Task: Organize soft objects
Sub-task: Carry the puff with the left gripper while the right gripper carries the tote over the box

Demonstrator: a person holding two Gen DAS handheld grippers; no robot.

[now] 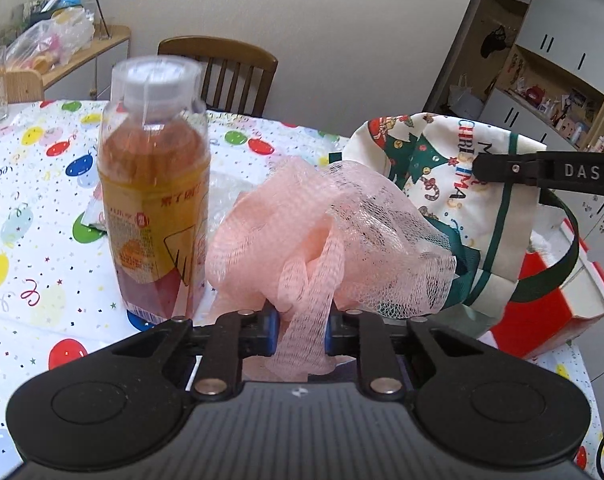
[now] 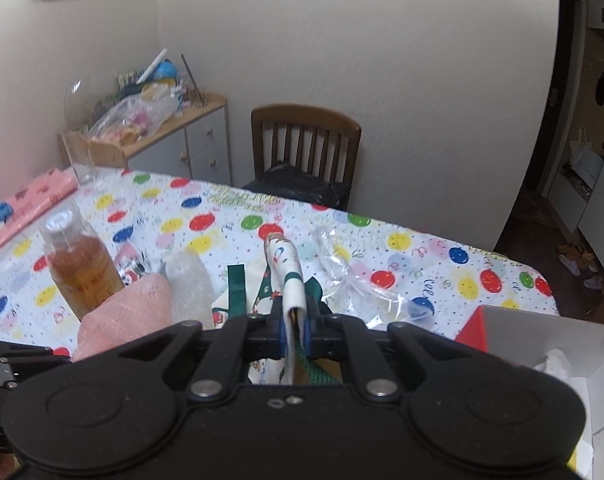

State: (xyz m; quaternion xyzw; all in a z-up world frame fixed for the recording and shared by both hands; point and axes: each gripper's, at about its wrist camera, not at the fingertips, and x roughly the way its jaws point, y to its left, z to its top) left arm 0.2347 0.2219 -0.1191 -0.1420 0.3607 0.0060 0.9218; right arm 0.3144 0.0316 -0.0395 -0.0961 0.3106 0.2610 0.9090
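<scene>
My left gripper [image 1: 302, 334] is shut on a pink mesh bath sponge [image 1: 325, 236] and holds it above the table, just left of a Christmas-print tote bag [image 1: 449, 184]. My right gripper [image 2: 294, 330] is shut on the rim of that tote bag [image 2: 288, 276] and holds it up; its arm shows in the left wrist view [image 1: 541, 172]. The sponge also shows at the lower left of the right wrist view [image 2: 130, 312].
A tea bottle [image 1: 154, 200] stands close to the left of the sponge. Bubble wrap [image 2: 190, 276] and clear plastic [image 2: 341, 272] lie on the balloon-print tablecloth [image 2: 441, 256]. A red-and-white box [image 1: 541, 312] sits at the right. A wooden chair [image 2: 305, 140] is behind the table.
</scene>
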